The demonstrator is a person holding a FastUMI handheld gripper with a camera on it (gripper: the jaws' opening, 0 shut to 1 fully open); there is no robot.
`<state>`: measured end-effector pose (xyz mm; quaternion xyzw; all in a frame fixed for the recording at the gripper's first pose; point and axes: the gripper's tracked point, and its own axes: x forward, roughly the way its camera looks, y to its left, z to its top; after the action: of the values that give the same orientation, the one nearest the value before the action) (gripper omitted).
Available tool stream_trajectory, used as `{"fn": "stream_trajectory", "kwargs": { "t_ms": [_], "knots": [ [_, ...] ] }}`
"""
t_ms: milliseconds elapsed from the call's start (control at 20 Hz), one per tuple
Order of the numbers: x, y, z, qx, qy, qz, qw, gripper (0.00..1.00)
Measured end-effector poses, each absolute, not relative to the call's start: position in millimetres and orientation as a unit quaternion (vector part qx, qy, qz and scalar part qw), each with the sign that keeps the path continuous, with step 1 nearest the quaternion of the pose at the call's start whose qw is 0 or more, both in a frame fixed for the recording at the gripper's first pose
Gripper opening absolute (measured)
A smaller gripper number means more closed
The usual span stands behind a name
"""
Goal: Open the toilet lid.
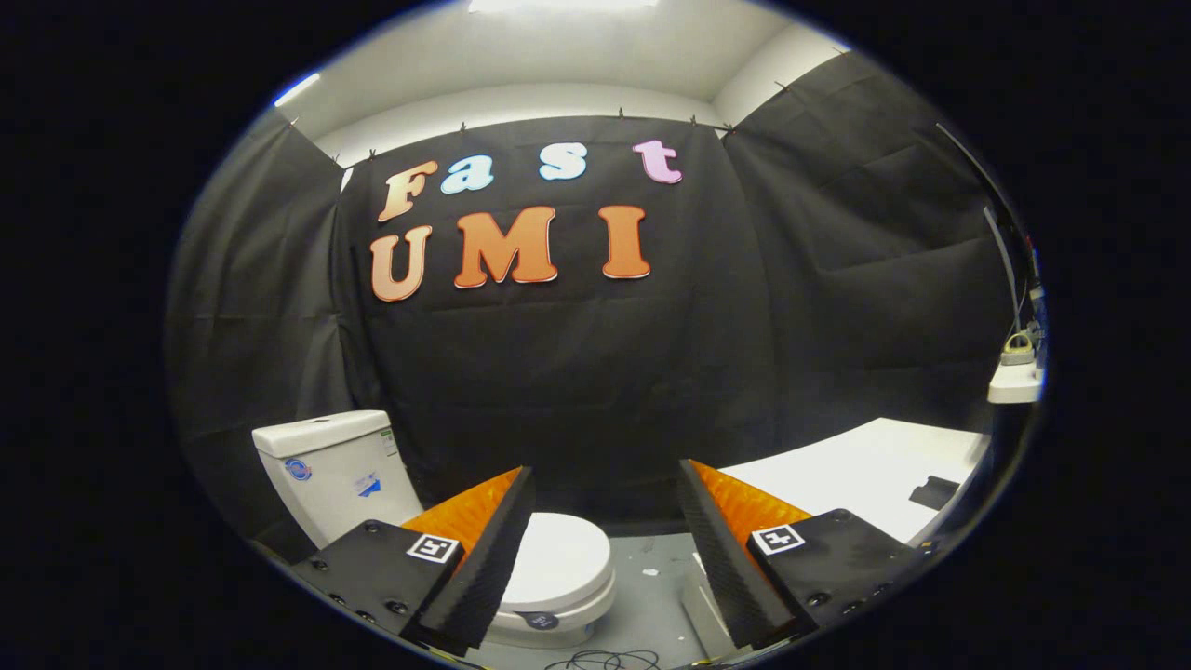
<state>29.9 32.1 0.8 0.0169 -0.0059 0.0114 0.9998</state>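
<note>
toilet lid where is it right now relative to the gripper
In the gripper view the toilet lid lies closed on the bowl, just ahead of the open gripper, partly behind its left finger, with the tank behind it.

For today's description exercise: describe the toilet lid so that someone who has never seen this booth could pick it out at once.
Find the white toilet tank against the black cloth wall. Just in front of it, past the open gripper, lies the toilet lid, closed flat on the bowl. It is the rounded white oval, unlike the boxy tank and the flat white table.

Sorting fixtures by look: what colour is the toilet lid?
White, plain; the toilet lid lies closed beyond the open claw, clearest in the gripper view.
</note>
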Motion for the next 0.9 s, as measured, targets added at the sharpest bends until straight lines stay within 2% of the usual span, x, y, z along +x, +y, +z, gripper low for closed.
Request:
{"fn": "stream_trajectory", "kwargs": {
  "t_ms": [350, 600, 650, 900],
  "knots": [
    [99.5, 100.0, -67.7, 0.094, 0.058, 0.074, 0.991, 0.99],
    [107.8, 82.5, -168.5, 0.192, 0.133, 0.062, 0.970, 0.99],
    [101.2, 77.7, -193.8, 0.212, 0.165, 0.059, 0.961, 0.99],
    [91.4, 59.9, -263.9, 0.380, 0.221, 0.043, 0.897, 0.99]
  ]
}}
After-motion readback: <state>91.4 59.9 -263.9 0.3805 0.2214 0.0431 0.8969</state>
